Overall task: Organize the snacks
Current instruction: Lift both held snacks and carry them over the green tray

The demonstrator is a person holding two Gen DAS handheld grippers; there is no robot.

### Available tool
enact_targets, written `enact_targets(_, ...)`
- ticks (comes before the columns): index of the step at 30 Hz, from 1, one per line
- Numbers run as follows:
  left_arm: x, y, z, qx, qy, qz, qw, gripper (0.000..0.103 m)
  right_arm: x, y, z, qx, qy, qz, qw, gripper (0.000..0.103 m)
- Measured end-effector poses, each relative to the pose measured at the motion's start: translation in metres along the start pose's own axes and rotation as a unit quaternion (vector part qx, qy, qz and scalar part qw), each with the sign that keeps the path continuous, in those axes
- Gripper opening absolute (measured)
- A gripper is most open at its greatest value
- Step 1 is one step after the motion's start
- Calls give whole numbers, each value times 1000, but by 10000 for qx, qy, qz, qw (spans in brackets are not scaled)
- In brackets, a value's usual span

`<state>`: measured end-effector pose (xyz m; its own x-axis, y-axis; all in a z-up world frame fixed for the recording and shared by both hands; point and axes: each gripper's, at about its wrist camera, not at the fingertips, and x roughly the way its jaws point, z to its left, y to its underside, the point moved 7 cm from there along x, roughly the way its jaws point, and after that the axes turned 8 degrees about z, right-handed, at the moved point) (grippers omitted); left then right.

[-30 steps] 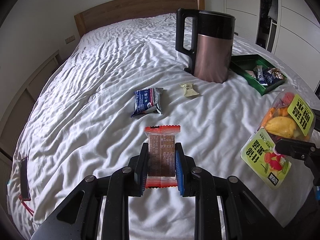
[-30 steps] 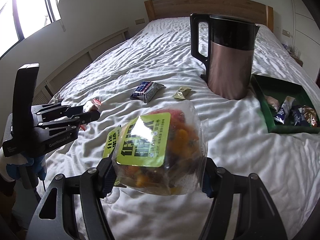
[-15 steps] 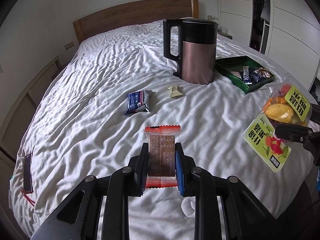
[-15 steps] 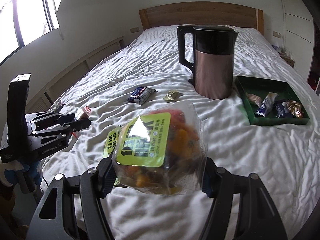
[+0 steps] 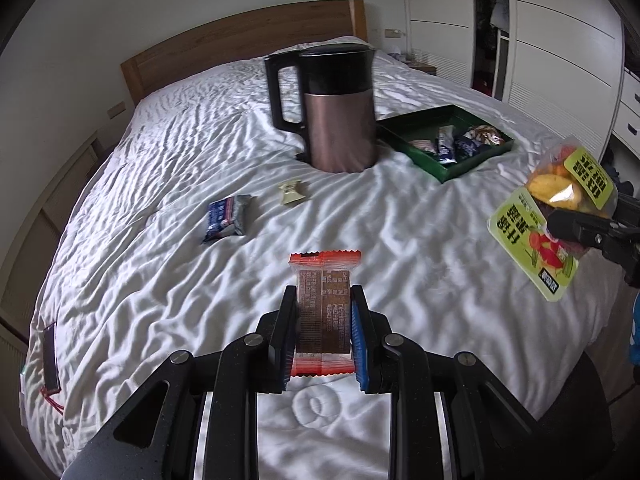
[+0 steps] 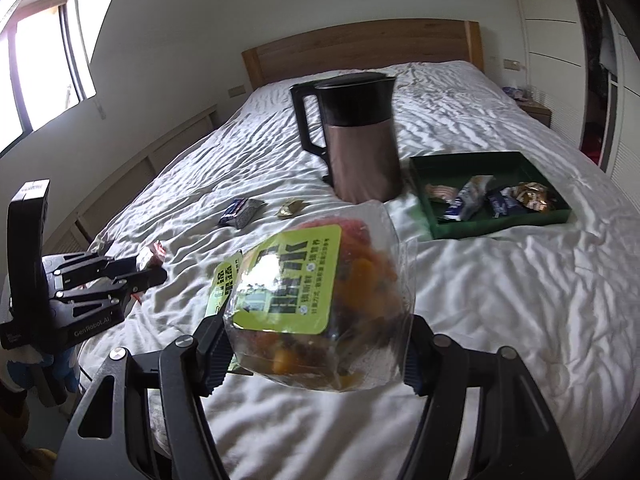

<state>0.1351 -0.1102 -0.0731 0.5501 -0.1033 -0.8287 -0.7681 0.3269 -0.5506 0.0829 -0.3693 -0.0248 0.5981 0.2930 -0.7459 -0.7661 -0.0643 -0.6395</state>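
My left gripper point(image 5: 323, 336) is shut on a brown snack bar in a clear wrapper with red ends point(image 5: 323, 304), held above the white bed. My right gripper point(image 6: 316, 354) is shut on a clear bag of dried fruit with a green label point(image 6: 320, 300), also held in the air; the bag shows at the right of the left wrist view point(image 5: 548, 216). A green tray point(image 5: 466, 164) holding several wrapped snacks sits right of the kettle. A blue snack pack point(image 5: 228, 218) and a small gold candy point(image 5: 292, 192) lie loose on the bed.
A tall brown and black kettle point(image 5: 332, 112) stands mid-bed beside the tray. The wooden headboard point(image 5: 240, 48) is at the far end. White wardrobes point(image 5: 560, 40) stand at the right. A dark flat object with a red cord point(image 5: 50, 356) lies at the bed's left edge.
Both grippers have pulled back and risen from the bed with their snacks held; kettle, tray and loose snacks look farther away. Nothing on the bed moved.
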Motion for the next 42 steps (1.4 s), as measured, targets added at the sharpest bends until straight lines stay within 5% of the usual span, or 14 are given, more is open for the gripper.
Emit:
enact_targets(23,8,-61,-166,1223,470,-64,9914,20,-71,24,-162,1342,772,-552,9864,21)
enact_targets(42,86,-133,-209,1595,568,148,9855,20,-7,-35,-233,1569,953,-462,9819,21)
